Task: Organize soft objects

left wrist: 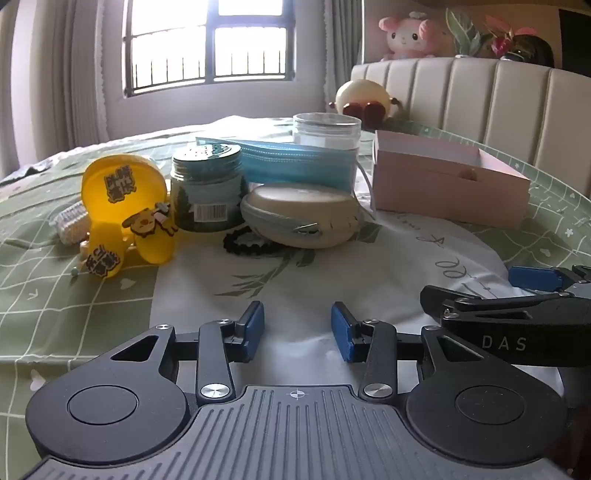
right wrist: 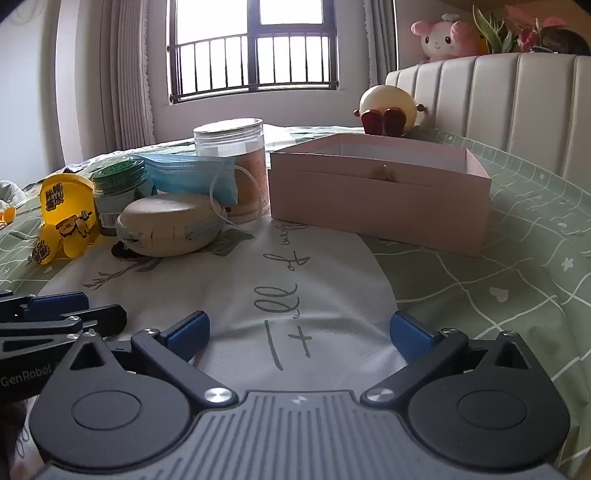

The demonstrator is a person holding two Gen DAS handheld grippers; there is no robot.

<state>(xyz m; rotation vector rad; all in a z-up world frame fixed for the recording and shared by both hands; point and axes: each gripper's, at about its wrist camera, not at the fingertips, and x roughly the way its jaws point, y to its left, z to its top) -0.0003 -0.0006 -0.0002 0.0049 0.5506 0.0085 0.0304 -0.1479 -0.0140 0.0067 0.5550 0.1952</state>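
Note:
On the green bedspread (left wrist: 55, 280) lies a beige zip pouch (left wrist: 301, 216) (right wrist: 171, 225), with a blue face mask (left wrist: 291, 164) (right wrist: 192, 175) draped behind it and a black hair tie (left wrist: 243, 242) at its front. An open pink box (left wrist: 448, 181) (right wrist: 376, 194) stands to the right. My left gripper (left wrist: 297, 328) is open and empty, low over the white cloth patch, short of the pouch. My right gripper (right wrist: 299, 332) is open wide and empty, beside the left one; it also shows at the right edge of the left wrist view (left wrist: 517, 295).
A yellow plastic toy (left wrist: 122, 210), a green-lidded jar (left wrist: 207, 188) and a clear round tub (left wrist: 327, 134) stand around the pouch. A cream round toy (right wrist: 388, 107) sits by the padded headboard (right wrist: 517, 99). A pink plush (right wrist: 443, 35) is on top.

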